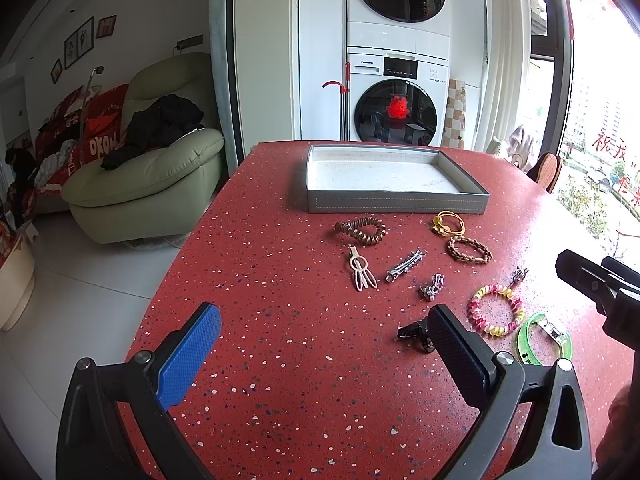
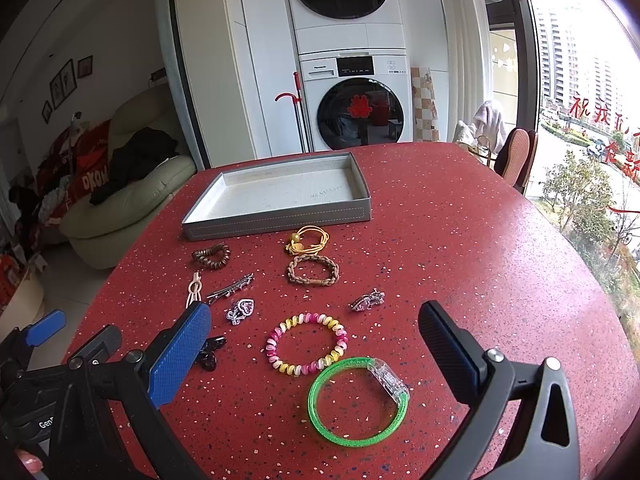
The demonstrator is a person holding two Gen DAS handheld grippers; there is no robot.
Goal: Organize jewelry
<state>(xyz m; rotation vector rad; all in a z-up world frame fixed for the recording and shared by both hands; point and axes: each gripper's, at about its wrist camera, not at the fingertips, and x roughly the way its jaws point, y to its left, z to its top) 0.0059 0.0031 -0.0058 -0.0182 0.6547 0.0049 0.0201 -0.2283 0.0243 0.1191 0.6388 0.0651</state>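
A grey tray [image 1: 396,202] [image 2: 276,222] with a white inside stands empty at the far side of the red speckled table. Before it lie a brown spiral tie [image 1: 360,231], a yellow tie [image 1: 448,222], a braided bracelet [image 1: 469,249], a cream clip [image 1: 362,268], a silver barrette [image 1: 405,265], a rhinestone clip [image 1: 432,287], a pink-yellow bracelet [image 2: 307,344], a green bangle [image 2: 358,400] and a black clip [image 1: 418,334]. My left gripper [image 1: 324,344] is open above bare table. My right gripper [image 2: 316,348] is open, over the pink-yellow bracelet and bangle.
The table's left edge [image 1: 176,256] drops to a white floor with a green armchair [image 1: 148,168]. A stacked washer and dryer [image 1: 396,100] stand behind the table. A window [image 2: 580,120] and a chair back [image 2: 516,156] are at the right.
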